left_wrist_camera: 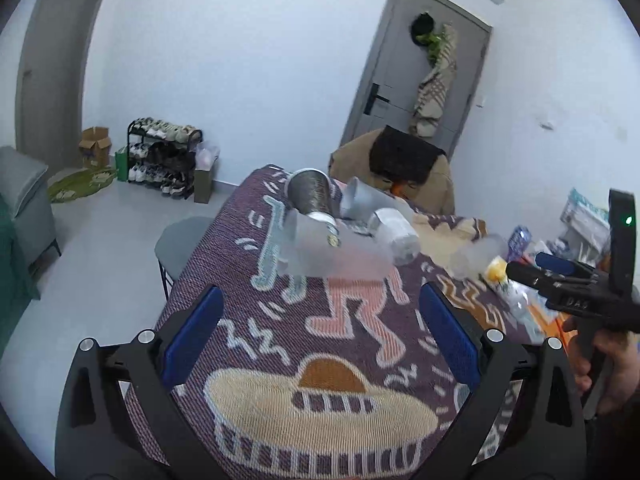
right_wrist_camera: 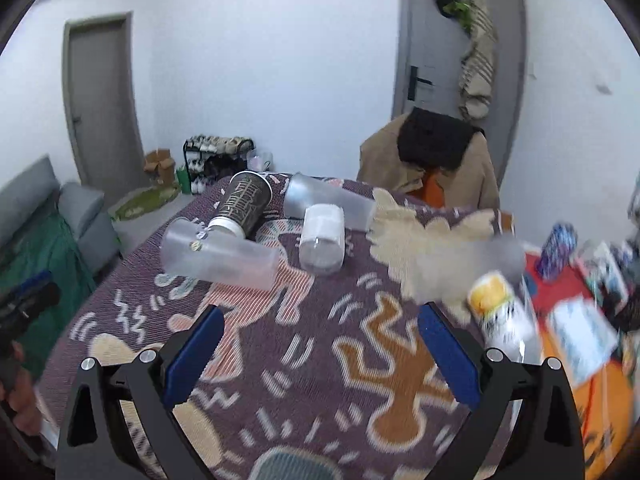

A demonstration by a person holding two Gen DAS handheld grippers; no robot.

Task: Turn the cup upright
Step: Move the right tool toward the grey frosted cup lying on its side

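Observation:
Several cups lie on their sides on a patterned cloth (right_wrist_camera: 320, 360). A dark printed cup (right_wrist_camera: 244, 204) lies at the back left. A long frosted cup (right_wrist_camera: 220, 254) lies in front of it. A short white-and-clear cup (right_wrist_camera: 322, 238) lies in the middle, and another frosted cup (right_wrist_camera: 328, 200) behind it. In the left wrist view the same cups show: the dark cup (left_wrist_camera: 312, 196), the long frosted cup (left_wrist_camera: 332, 252), the short cup (left_wrist_camera: 394, 236). My left gripper (left_wrist_camera: 320, 336) is open and empty, short of the cups. My right gripper (right_wrist_camera: 320, 348) is open and empty, also short of them.
A frosted cup with a yellow-capped bottle (right_wrist_camera: 500, 308) lies at the right. Clutter (right_wrist_camera: 580, 320) covers the table's right side. A chair with a brown coat (right_wrist_camera: 432, 160) stands behind the table. The right gripper (left_wrist_camera: 568, 288) shows at the right of the left wrist view.

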